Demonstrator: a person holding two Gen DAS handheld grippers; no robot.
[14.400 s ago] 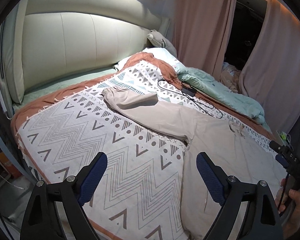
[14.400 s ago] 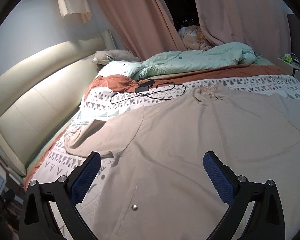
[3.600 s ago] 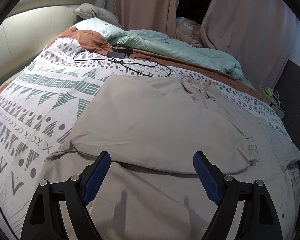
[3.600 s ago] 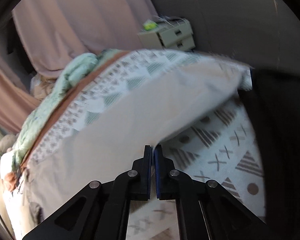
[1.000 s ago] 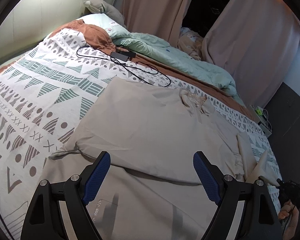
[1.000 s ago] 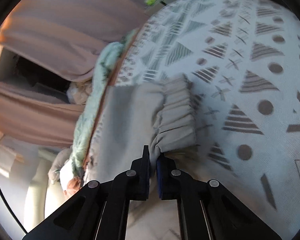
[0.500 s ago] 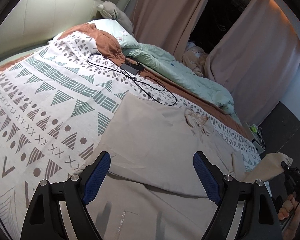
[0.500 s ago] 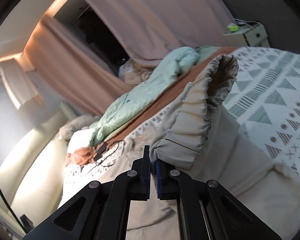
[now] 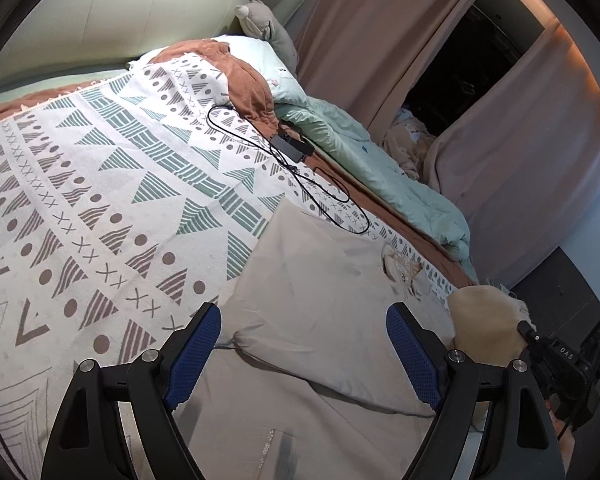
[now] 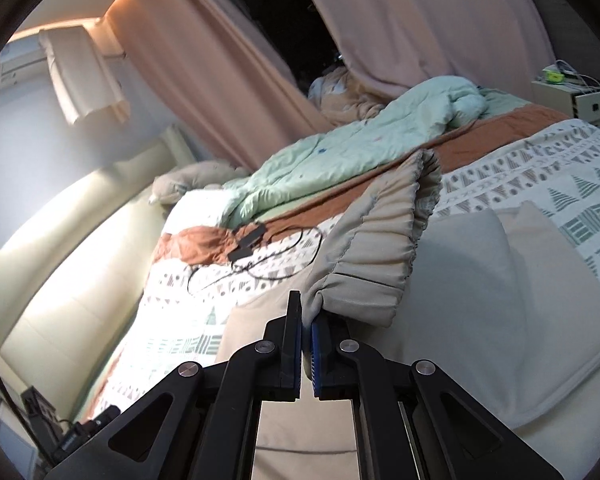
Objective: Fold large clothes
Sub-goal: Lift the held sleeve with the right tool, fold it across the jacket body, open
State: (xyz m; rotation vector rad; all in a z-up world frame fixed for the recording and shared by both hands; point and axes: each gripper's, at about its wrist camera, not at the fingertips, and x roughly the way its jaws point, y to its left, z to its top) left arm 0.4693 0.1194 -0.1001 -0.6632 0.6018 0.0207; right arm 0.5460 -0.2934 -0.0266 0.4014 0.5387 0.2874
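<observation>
A large beige garment lies flat on the patterned bedspread, with one sleeve folded across its body. My left gripper hovers open above that folded sleeve, with nothing between its blue pads. My right gripper is shut on the gathered cuff of the other sleeve and holds it up above the garment's body. The left wrist view shows that raised cuff at the right edge, with the right gripper behind it.
A black charger and its looped cable lie on the bedspread beyond the garment. A mint duvet is bunched along the far side, pink curtains hang behind it. A padded headboard runs on the left, a bedside cabinet stands far right.
My right gripper has lifted the cuff off the bedspread and carried it up and over the garment while rolling upright. The left gripper has drifted sideways, still open.
</observation>
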